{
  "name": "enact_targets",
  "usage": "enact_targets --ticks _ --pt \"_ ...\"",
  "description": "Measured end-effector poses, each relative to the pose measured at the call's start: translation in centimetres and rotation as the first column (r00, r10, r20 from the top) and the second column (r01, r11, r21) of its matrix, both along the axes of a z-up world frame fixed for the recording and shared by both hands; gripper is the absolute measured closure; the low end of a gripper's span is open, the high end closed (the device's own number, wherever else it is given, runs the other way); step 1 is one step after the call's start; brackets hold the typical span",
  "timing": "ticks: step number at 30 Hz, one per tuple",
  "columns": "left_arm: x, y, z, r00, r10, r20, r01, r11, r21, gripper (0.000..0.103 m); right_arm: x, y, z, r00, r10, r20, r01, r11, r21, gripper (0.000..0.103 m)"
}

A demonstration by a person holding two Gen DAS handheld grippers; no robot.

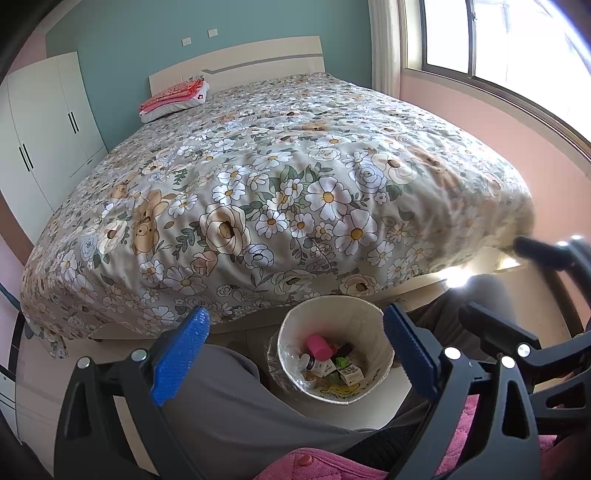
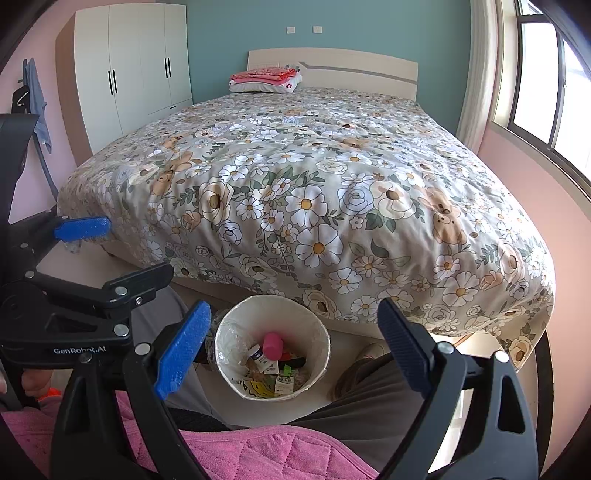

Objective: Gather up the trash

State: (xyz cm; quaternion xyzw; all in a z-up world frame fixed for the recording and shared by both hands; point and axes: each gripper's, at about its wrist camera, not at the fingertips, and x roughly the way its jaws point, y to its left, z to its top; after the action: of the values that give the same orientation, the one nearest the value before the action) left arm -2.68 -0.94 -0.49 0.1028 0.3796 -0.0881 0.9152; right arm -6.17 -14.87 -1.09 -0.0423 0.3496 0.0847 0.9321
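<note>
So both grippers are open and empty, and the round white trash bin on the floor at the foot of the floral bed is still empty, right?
Not quite. The round white trash bin already holds trash: a pink cylindrical container, a small white bottle and paper packets, as the right wrist view shows. The rest stands: left gripper and right gripper are open and empty, beside the floral bed.

A grey bedspread (image 2: 306, 192) printed with white daisies, cream roses and tan bears covers the bed, set against a teal wall (image 2: 332, 26) and pink side walls (image 2: 524, 177). A white wardrobe (image 2: 136, 62) carries black handles. A cream wastebasket (image 2: 317, 332) holds a pink bottle (image 2: 272, 345). Both grippers are black with blue pads (image 2: 183, 350). A pink quilted cloth (image 2: 240, 454) fills the foreground.
</note>
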Motion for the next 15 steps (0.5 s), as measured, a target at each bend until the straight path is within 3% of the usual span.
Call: enact_targets --ticks 15 --pt "0.04 -0.01 0.28 1.0 0.0 0.008 0.0 1.0 0.006 0.006 0.04 0.0 0.09 1.0 0.001 0.002 -0.001 1.0 0.0 0.013"
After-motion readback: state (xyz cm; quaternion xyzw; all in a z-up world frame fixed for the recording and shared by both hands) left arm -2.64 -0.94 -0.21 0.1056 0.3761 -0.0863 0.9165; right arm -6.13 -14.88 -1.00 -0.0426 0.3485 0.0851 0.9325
